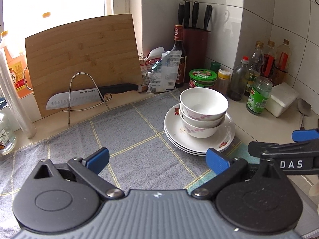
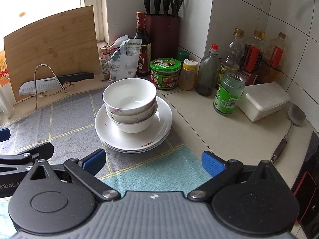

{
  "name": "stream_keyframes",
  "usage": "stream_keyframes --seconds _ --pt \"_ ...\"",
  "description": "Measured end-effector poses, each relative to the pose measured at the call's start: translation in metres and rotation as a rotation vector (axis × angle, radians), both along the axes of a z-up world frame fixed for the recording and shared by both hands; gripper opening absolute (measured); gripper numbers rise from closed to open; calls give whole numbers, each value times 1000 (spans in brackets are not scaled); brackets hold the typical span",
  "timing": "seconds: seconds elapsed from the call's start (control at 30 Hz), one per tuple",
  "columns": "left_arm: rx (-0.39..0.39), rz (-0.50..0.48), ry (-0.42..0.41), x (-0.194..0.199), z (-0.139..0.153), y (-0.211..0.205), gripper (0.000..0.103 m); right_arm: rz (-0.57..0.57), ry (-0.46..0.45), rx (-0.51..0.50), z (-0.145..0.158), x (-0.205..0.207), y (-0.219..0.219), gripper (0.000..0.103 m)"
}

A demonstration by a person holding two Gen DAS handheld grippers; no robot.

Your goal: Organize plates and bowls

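Note:
Three white bowls [image 1: 203, 109] [image 2: 129, 103] with pink flower prints sit nested upright on a stack of three white plates [image 1: 225, 139] [image 2: 159, 127]. The stack rests on a grey checked cloth [image 1: 127, 135] [image 2: 69, 123] on the counter. My left gripper [image 1: 157, 159] is open, low over the cloth, near and left of the stack, holding nothing. My right gripper [image 2: 153, 159] is open too, just in front of the plates, with nothing between its blue pads. Each gripper shows at the edge of the other's view.
A bamboo cutting board [image 1: 83, 59] [image 2: 51, 47] leans at the back left with a knife [image 1: 89, 95] [image 2: 53, 81] on a wire rack. Behind and right of the stack stand jars, bottles [image 2: 229, 93], a knife block [image 2: 162, 35], a white box [image 2: 263, 99] and a spatula [image 2: 291, 125].

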State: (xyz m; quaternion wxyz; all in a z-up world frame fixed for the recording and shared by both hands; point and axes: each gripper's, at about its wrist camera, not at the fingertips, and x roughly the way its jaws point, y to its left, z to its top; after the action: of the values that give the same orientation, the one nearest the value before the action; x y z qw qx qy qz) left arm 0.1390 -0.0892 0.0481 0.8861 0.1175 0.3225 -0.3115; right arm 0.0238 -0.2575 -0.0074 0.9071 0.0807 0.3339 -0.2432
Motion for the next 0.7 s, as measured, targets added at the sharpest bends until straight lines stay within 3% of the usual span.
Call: stream_keyframes --seconds 0.7 --pt "3 6 5 -6 2 2 102 -6 -4 -8 2 -9 1 103"
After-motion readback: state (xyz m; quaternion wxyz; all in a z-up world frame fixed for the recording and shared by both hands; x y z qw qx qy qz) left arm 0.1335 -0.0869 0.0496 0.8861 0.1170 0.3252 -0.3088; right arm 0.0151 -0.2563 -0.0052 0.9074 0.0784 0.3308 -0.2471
